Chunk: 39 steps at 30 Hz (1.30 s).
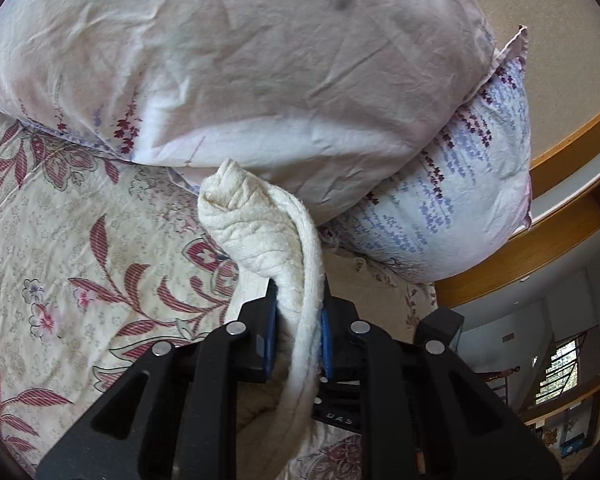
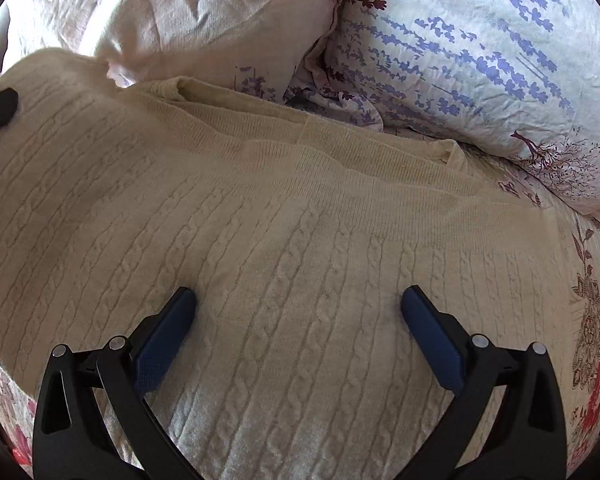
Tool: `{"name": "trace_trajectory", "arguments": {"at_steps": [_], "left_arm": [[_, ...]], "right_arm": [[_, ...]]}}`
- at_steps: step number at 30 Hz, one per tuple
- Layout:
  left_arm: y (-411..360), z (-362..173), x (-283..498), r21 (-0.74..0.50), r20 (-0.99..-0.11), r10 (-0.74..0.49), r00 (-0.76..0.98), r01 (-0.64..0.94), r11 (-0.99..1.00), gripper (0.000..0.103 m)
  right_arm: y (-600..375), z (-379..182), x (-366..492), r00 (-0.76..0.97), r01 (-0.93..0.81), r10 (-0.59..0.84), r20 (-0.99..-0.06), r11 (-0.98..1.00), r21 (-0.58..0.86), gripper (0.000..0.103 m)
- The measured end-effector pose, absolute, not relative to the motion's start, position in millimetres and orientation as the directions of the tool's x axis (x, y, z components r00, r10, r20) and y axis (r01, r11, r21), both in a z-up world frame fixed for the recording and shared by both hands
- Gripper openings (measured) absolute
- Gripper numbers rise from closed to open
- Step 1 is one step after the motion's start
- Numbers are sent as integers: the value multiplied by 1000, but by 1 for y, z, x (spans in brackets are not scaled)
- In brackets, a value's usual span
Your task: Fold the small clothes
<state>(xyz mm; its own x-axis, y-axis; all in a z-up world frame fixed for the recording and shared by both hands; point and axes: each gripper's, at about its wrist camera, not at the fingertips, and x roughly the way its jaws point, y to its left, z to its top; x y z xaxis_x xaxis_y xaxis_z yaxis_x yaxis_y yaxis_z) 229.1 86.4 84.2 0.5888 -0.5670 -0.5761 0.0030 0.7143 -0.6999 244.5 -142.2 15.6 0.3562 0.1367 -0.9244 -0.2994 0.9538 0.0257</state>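
2 grippers work over a bed covered by a floral bedspread (image 1: 60,248). The left gripper (image 1: 298,316) has its blue-padded fingers (image 1: 271,328) nearly closed, pinching a bunched fold of the cream cable-knit sweater (image 1: 260,232); the fabric rises above the fingertips in a rumpled peak and trails down between the black arms toward the camera. Behind that peak lie 2 stacked pillows: a pale pink pillow (image 1: 240,60) with a green clover print on top, and a white pillow (image 1: 468,200) with purple flower sprigs under it. A wooden bed frame (image 1: 548,240) curves along the right.

In the right wrist view the right gripper (image 2: 298,316) hangs just above the sweater (image 2: 280,240), its fingers (image 2: 168,332) spread wide with nothing between them; whether the tips touch the knit is unclear. The sweater lies spread across the bedspread (image 2: 592,320), its plain-knit hem toward the pillows, and its left part lifts up where a black piece of the other gripper shows at the frame's edge.
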Motion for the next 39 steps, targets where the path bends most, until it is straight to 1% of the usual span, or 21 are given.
{"name": "trace_trajectory", "arguments": {"at_steps": [5, 11, 15, 17, 20, 23, 26, 33, 34, 35, 37, 39], "left_arm": [[63, 100, 235, -768, -492, -655, 574, 67, 636, 17], [34, 98, 243, -791, -471, -699, 539, 92, 604, 17], [27, 96, 246, -814, -450, -717, 533, 85, 574, 17], [19, 98, 249, -819, -443, -726, 527, 92, 566, 17], [1, 100, 256, -832, -427, -750, 505, 105, 545, 17], [-20, 100, 264, -848, -410, -779, 475, 116, 517, 17], [-41, 101, 270, -854, -403, -800, 444, 132, 503, 17], [-89, 93, 283, -868, -404, -835, 373, 133, 479, 17], [-96, 91, 284, -869, -403, -840, 362, 137, 476, 14], [-104, 90, 286, -876, -392, -851, 349, 143, 461, 6], [-121, 89, 290, -880, -388, -863, 325, 149, 451, 1], [-141, 83, 292, -856, -427, -854, 296, 172, 487, 1]], "right_arm": [[-142, 17, 243, 357, -303, 139, -924, 953, 26, 102], [-153, 22, 242, 348, -316, 175, -921, 947, 61, 102], [-189, 37, 234, 369, -290, 225, -902, 950, 118, 102], [-211, 43, 229, 378, -259, 248, -892, 953, 155, 102], [-245, 49, 219, 404, -194, 225, -886, 968, 158, 102], [-279, 53, 213, 407, -116, 253, -878, 967, 226, 102], [-312, 58, 208, 438, -38, 248, -864, 966, 257, 102], [-364, 60, 195, 461, 93, 188, -867, 962, 258, 102], [-370, 59, 193, 459, 112, 184, -869, 959, 262, 102], [-375, 59, 189, 459, 127, 180, -870, 956, 265, 102], [-385, 59, 184, 461, 154, 168, -871, 952, 265, 102], [-395, 56, 177, 462, 174, 160, -872, 948, 266, 102]]}}
